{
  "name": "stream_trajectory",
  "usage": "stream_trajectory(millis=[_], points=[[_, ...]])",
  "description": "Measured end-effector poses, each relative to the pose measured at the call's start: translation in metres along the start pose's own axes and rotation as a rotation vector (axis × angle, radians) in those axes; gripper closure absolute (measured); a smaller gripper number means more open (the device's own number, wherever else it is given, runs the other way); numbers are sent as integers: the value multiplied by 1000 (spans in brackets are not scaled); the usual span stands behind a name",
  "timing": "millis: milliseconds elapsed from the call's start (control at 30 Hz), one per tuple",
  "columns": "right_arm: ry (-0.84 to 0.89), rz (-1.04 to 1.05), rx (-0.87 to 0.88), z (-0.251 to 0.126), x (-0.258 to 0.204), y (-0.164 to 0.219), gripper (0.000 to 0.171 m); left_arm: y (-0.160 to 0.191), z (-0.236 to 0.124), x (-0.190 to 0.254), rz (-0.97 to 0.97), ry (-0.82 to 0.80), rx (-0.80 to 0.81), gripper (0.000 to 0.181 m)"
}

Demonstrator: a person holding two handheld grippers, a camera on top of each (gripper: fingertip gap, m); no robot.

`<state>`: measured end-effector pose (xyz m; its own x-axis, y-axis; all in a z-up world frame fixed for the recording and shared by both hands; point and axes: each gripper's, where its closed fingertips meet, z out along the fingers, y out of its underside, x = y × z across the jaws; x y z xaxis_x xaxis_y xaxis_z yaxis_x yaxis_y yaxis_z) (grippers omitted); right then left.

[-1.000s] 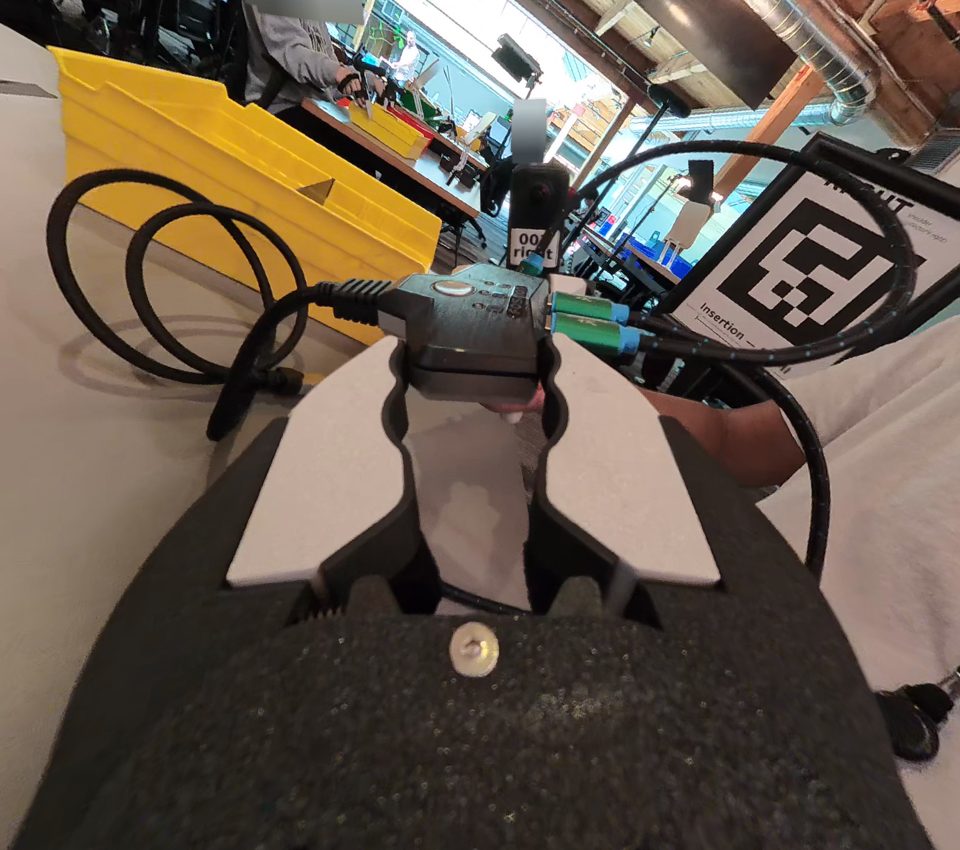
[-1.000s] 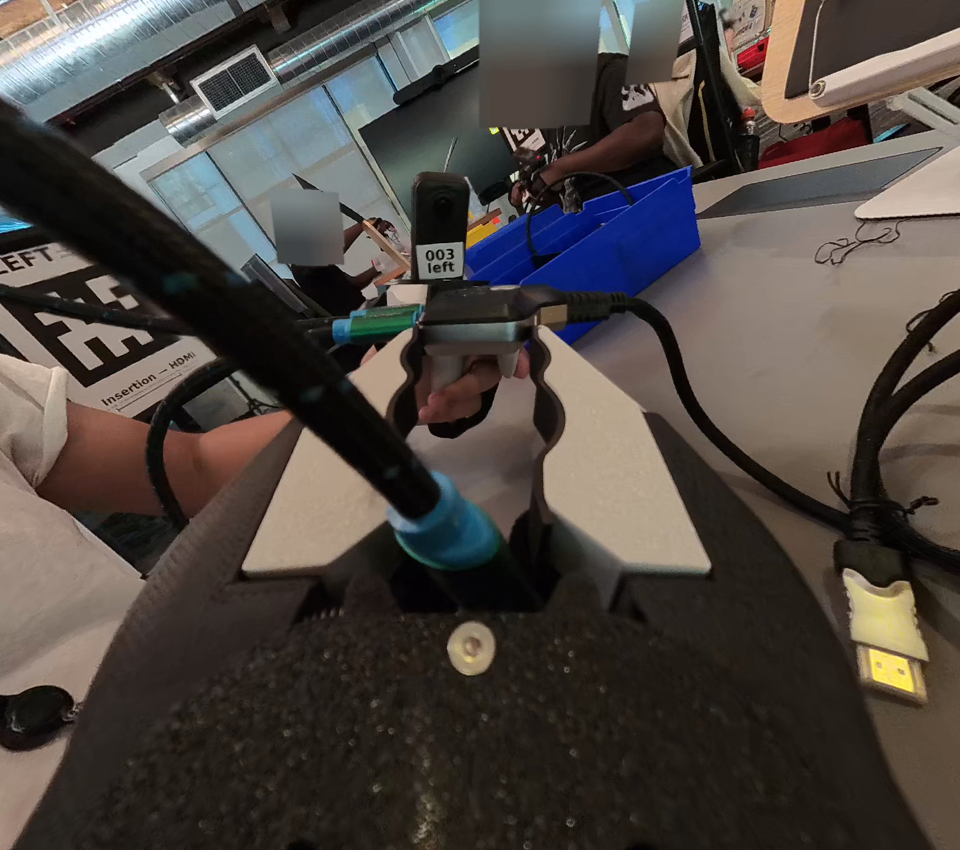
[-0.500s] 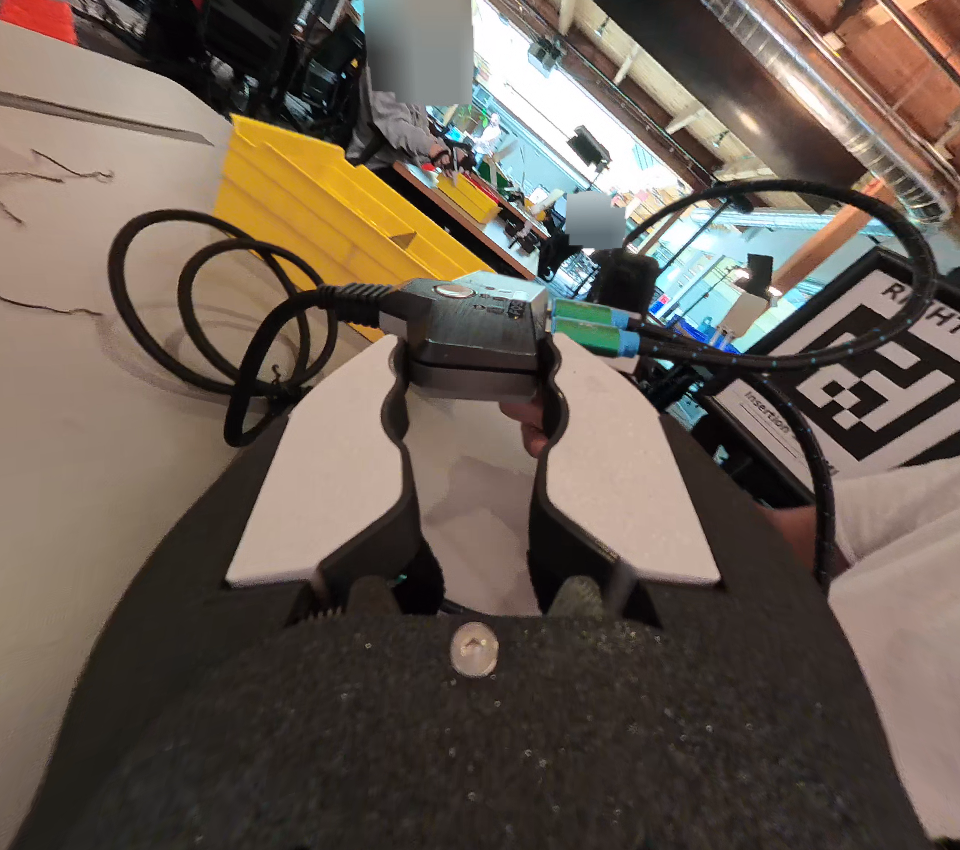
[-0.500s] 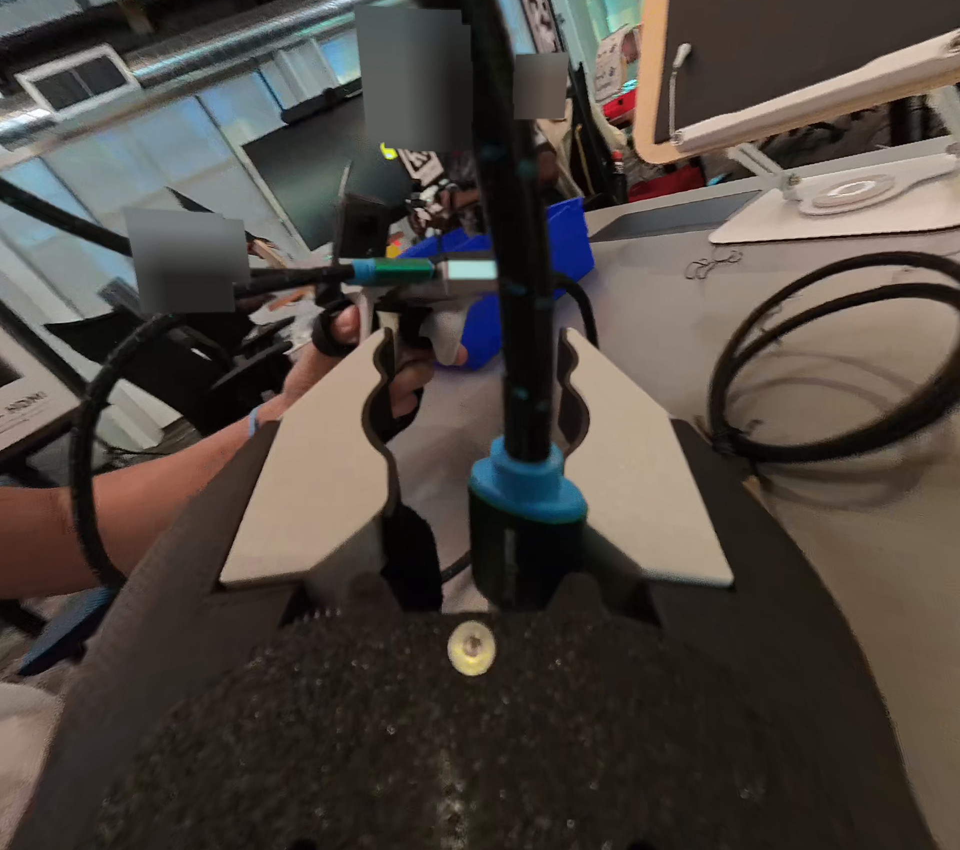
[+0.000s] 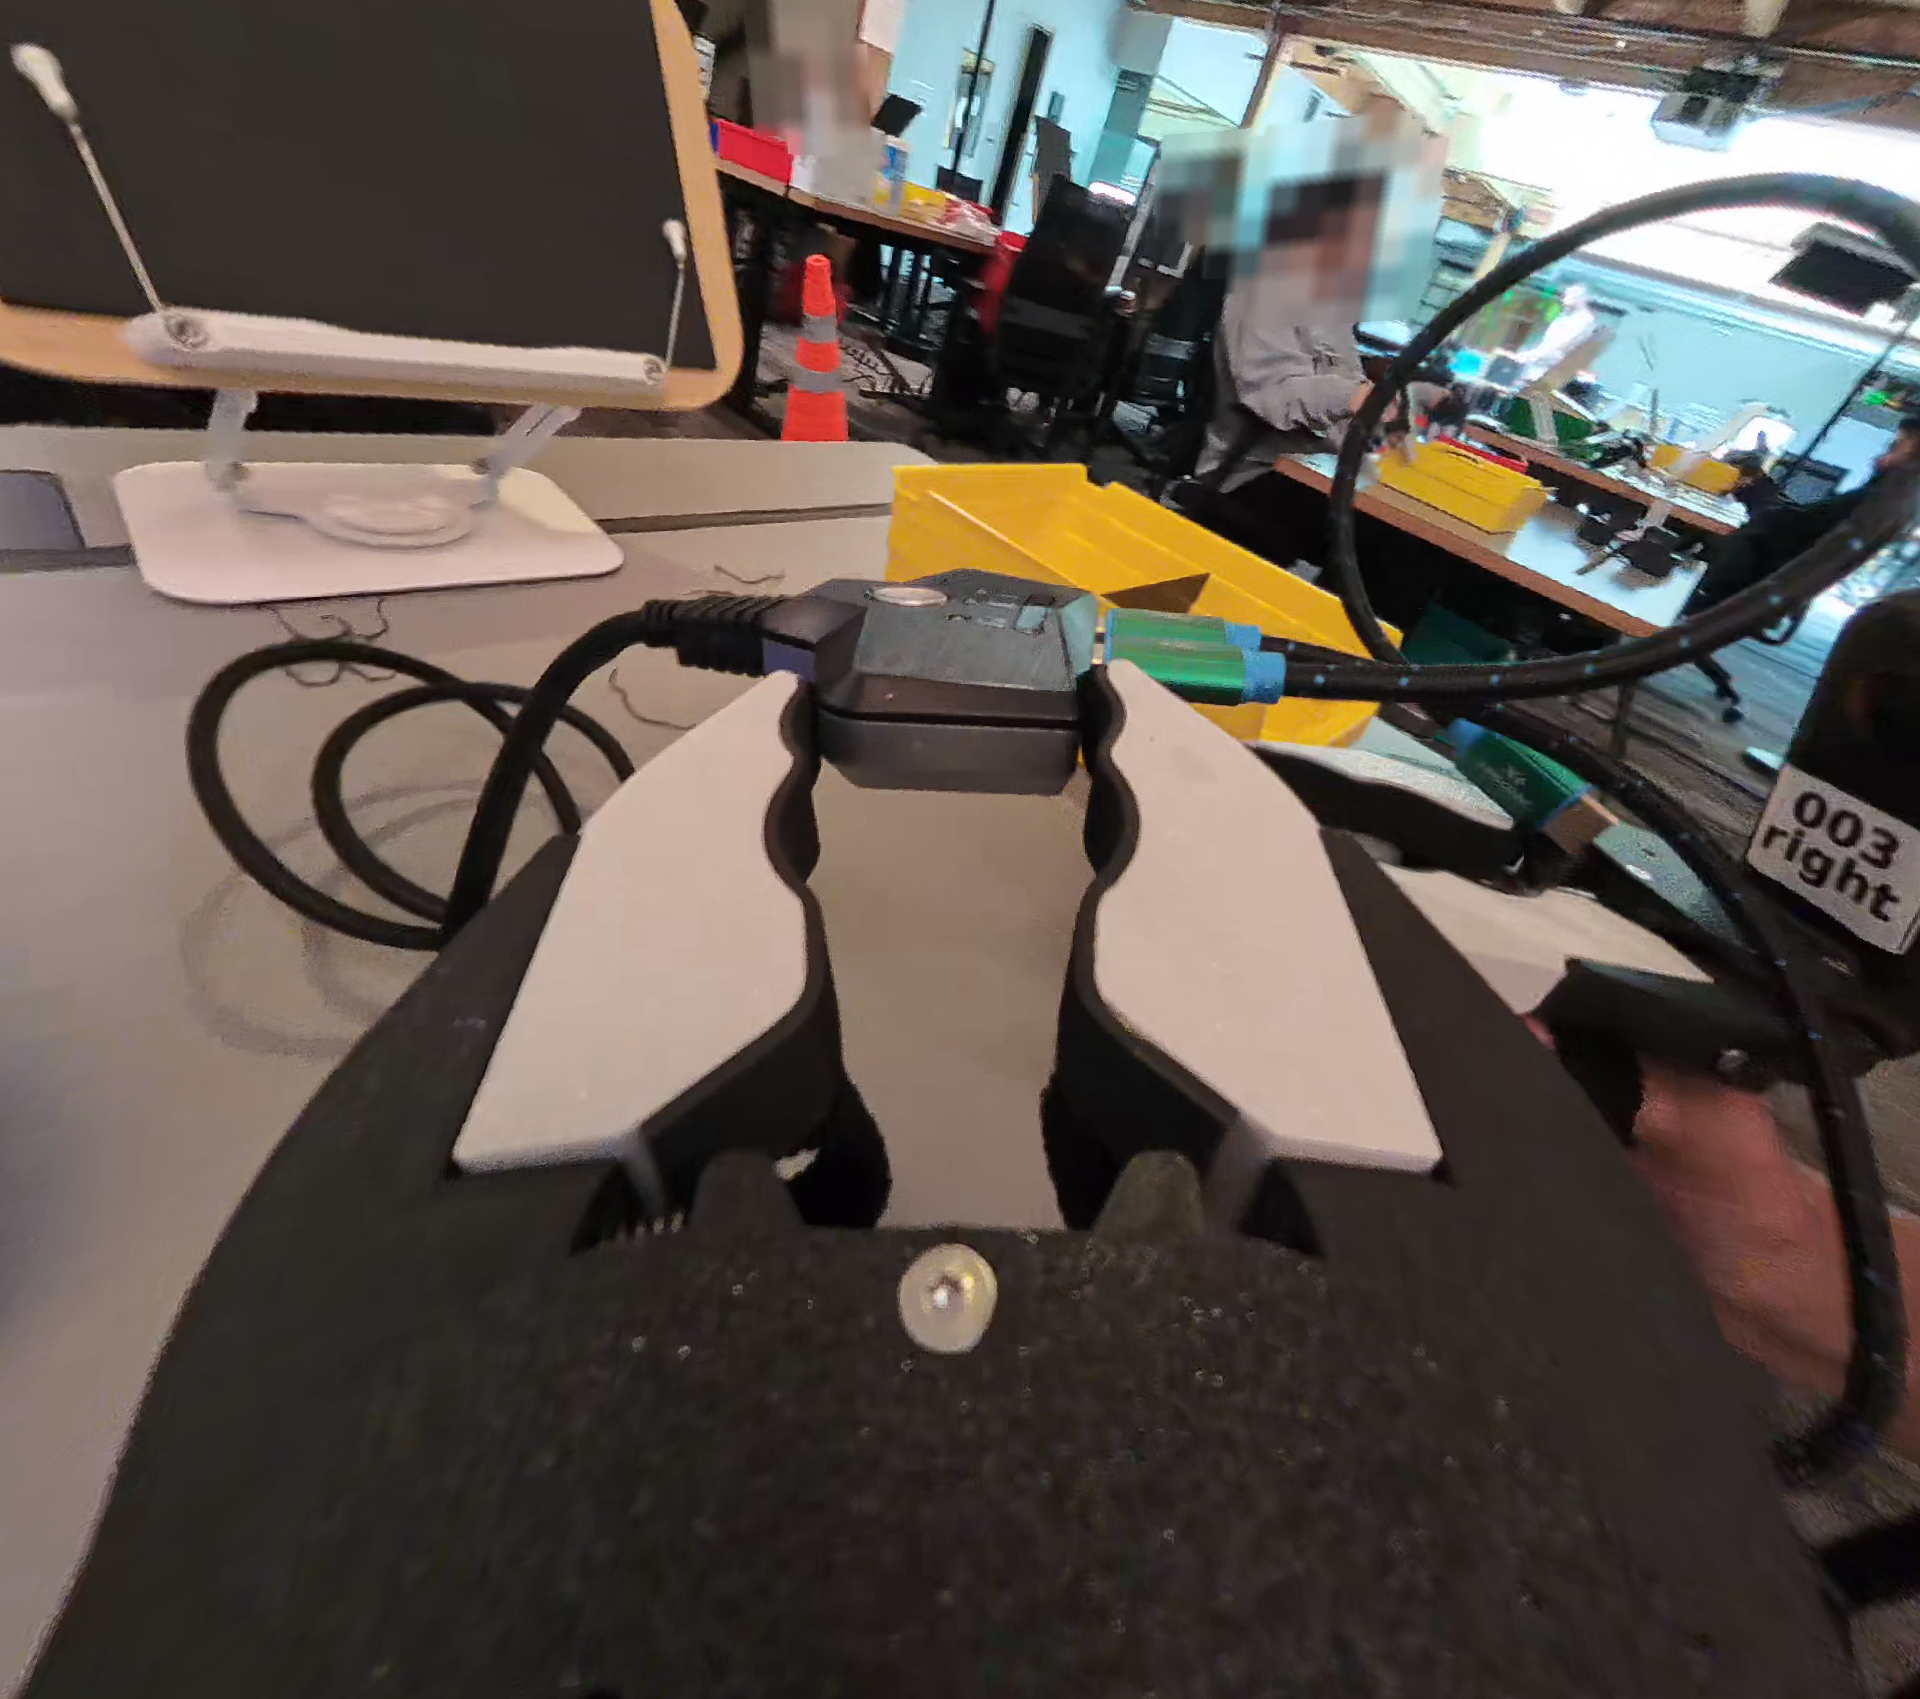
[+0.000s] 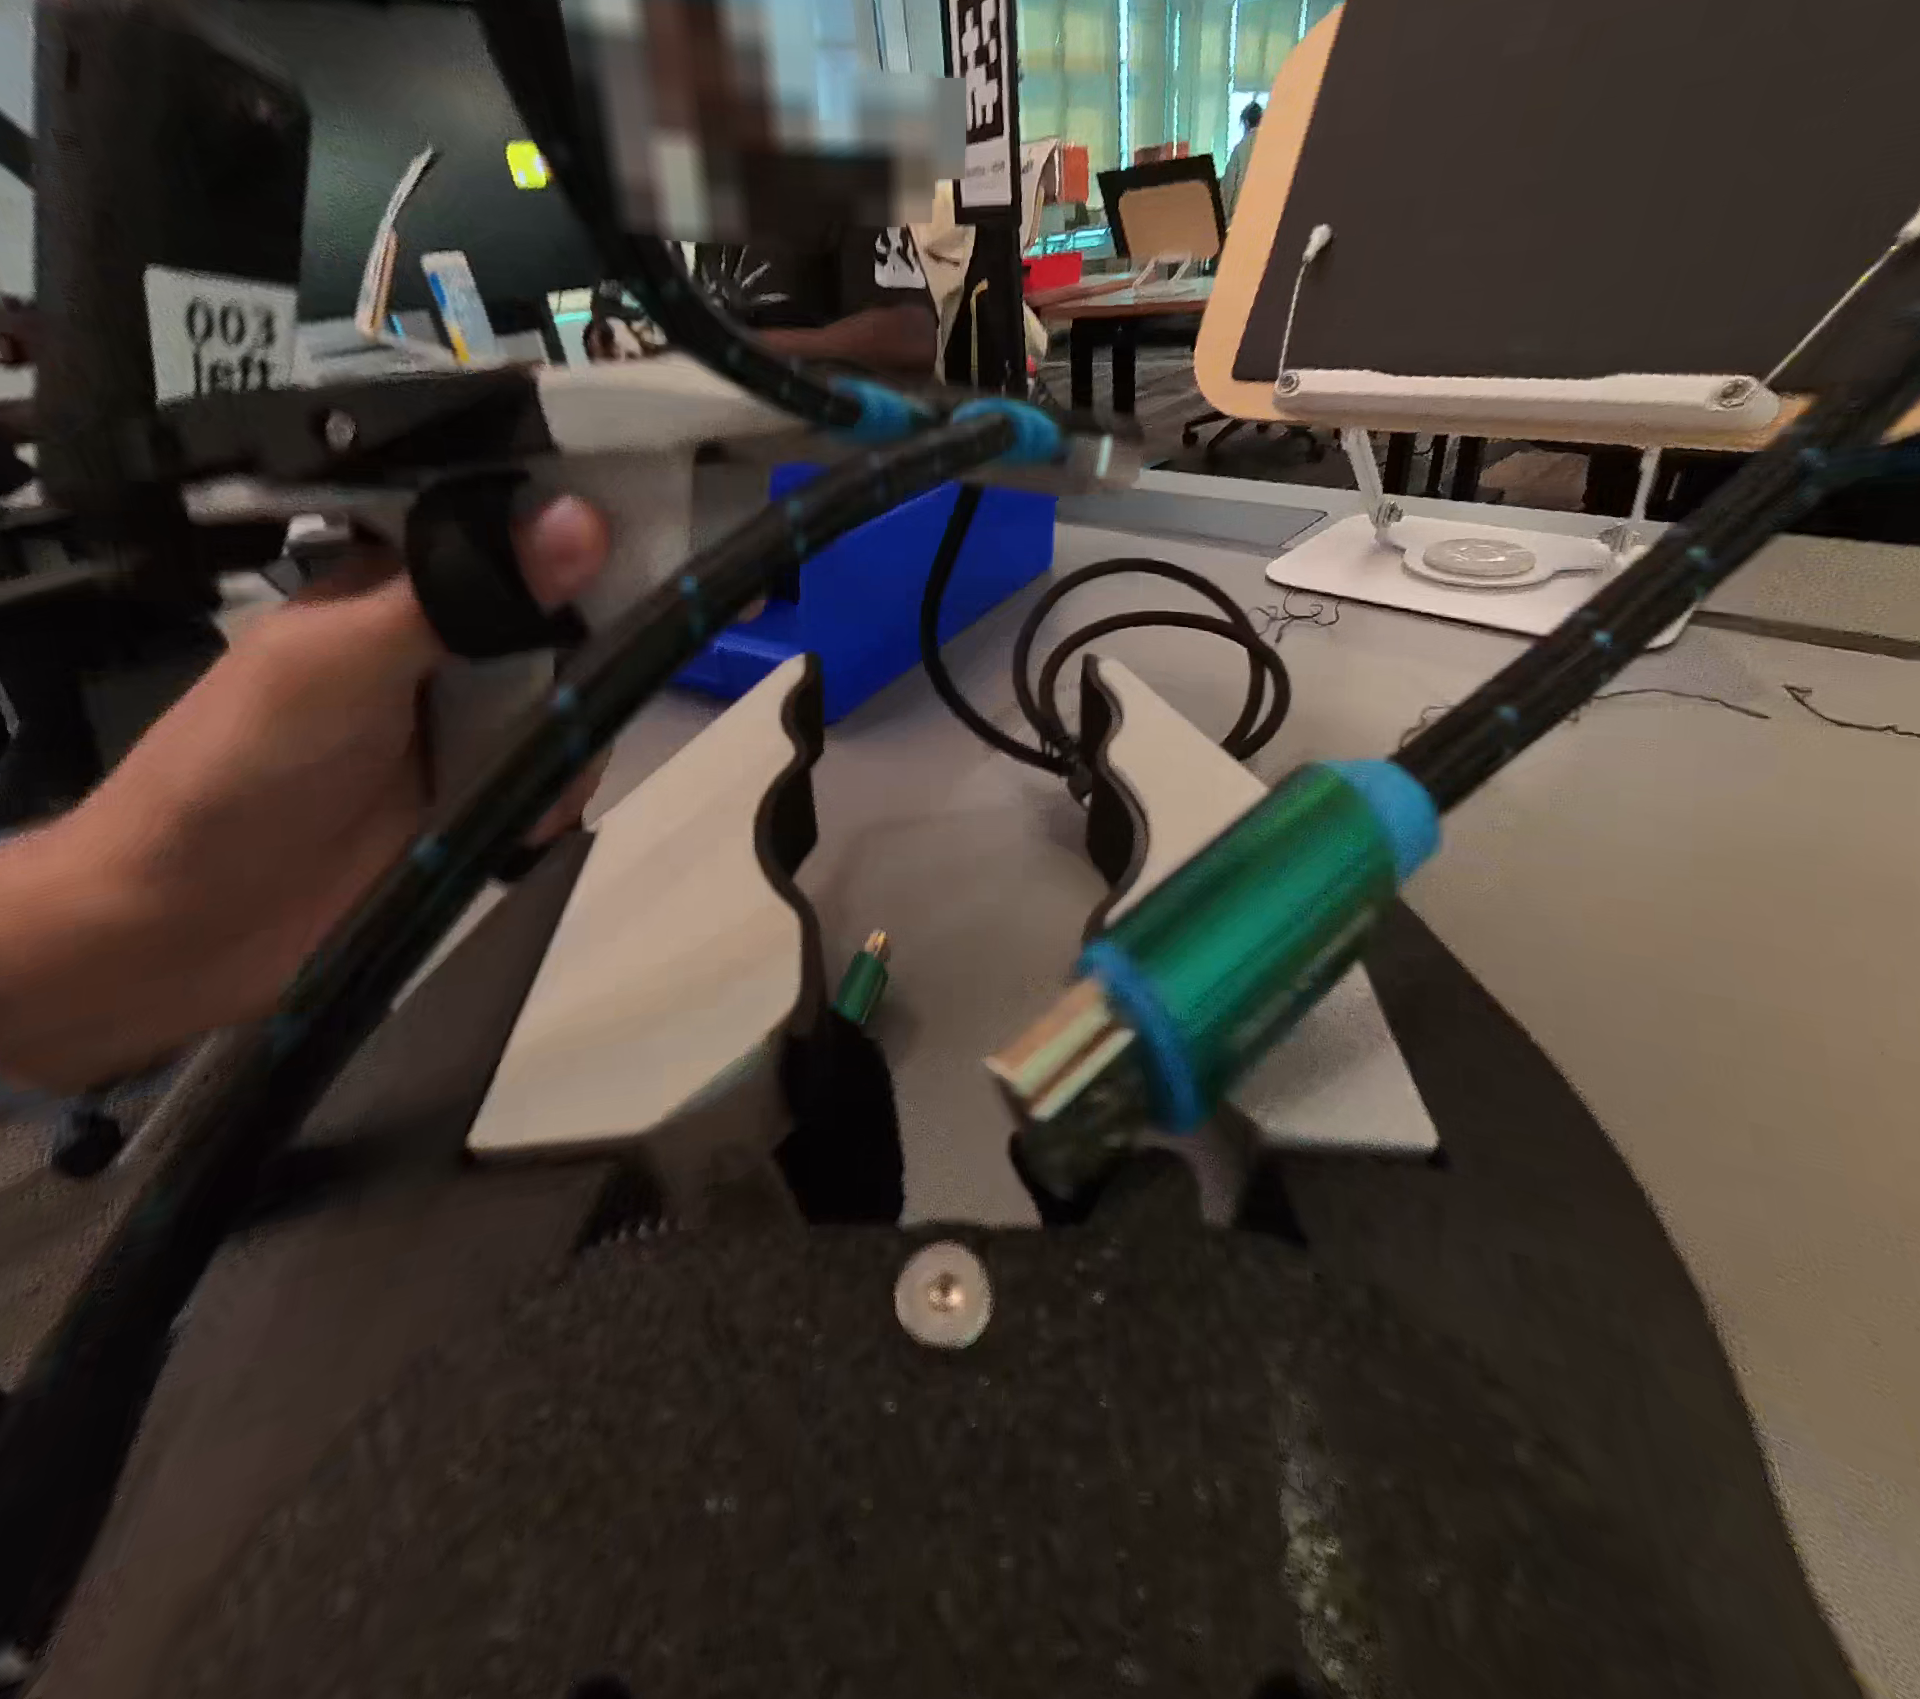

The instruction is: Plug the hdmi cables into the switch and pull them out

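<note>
Grey table point(image 5: 156, 818) | left tool point(image 5: 948, 719) grips switch point(image 5: 951, 673), two plugs seemingly in | right tool point(image 6: 948, 719) released

Matt dark plastic switch box point(image 5: 951, 681); glossy green metallic plug shell point(image 6: 1252, 932) on braided black fabric-sheathed cable point(image 6: 1621, 600); beside it, matt grey tabletop point(image 6: 1558, 974).

I see a dark switch point(image 5: 951, 693) held level, two green plugs point(image 5: 1179, 657) seated in its side, a third green plug point(image 6: 1226, 943) dangling loose
</note>
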<state>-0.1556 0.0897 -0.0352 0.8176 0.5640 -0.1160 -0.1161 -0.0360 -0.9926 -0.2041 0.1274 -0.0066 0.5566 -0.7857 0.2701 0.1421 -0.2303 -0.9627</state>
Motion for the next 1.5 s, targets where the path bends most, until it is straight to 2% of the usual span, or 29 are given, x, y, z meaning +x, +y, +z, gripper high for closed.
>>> stream_trajectory(millis=[67, 167, 267, 367, 433, 533, 633, 733, 800, 900, 1033, 1100, 1167, 1233, 1367, 1500], points=[[2, 4, 14, 7, -2, 2, 123, 3, -2, -3, -19, -29, 22, 133], [61, -27, -64, 4, 11, 20, 124, 6, -3, -13, -5, -57, 16, 133], [149, 46, -76, -25, 54, 17, 125, 12, -6, -33, 10, -100, 9, 132], [186, 1, -16, -60, 79, -10, 130, 22, -3, -47, 39, -138, -26, 133], [-38, -69, -90, -63, 43, -13, 145, 29, 5, -52, 121, -191, -68, 133], [-247, -84, -264, -59, -9, 8, 144, 36, 18, -52, 184, -226, -96, 133], [-308, 154, -274, -34, -45, 26, 142, 40, 29, -47, 183, -220, -100, 133], [-132, 333, -249, -3, -34, 45, 138, 46, 36, -44, 213, -239, -118, 133], [-12, 431, -305, 7, -20, 56, 139, 48, 37, -45, 236, -266, -131, 133], [10, 503, -345, 15, -22, 57, 139, 49, 39, -45, 256, -276, -138, 133], [133, 402, -329, 20, -8, 65, 135, 48, 38, -45, 236, -262, -143, 133], [191, 334, -240, 19, 15, 58, 135, 48, 37, -41, 233, -254, -142, 133], [142, 318, -140, 20, 23, 43, 135, 49, 35, -38, 217, -252, -135, 133], [104, 279, -131, 23, 24, 42, 131, 51, 35, -36, 206, -251, -141, 133], [161, 222, -100, 22, 38, 38, 131, 57, 34, -29, 183, -245, -148, 133], [149, 188, -82, 19, 43, 33, 138, 58, 32, -26, 175, -234, -147, 132]])
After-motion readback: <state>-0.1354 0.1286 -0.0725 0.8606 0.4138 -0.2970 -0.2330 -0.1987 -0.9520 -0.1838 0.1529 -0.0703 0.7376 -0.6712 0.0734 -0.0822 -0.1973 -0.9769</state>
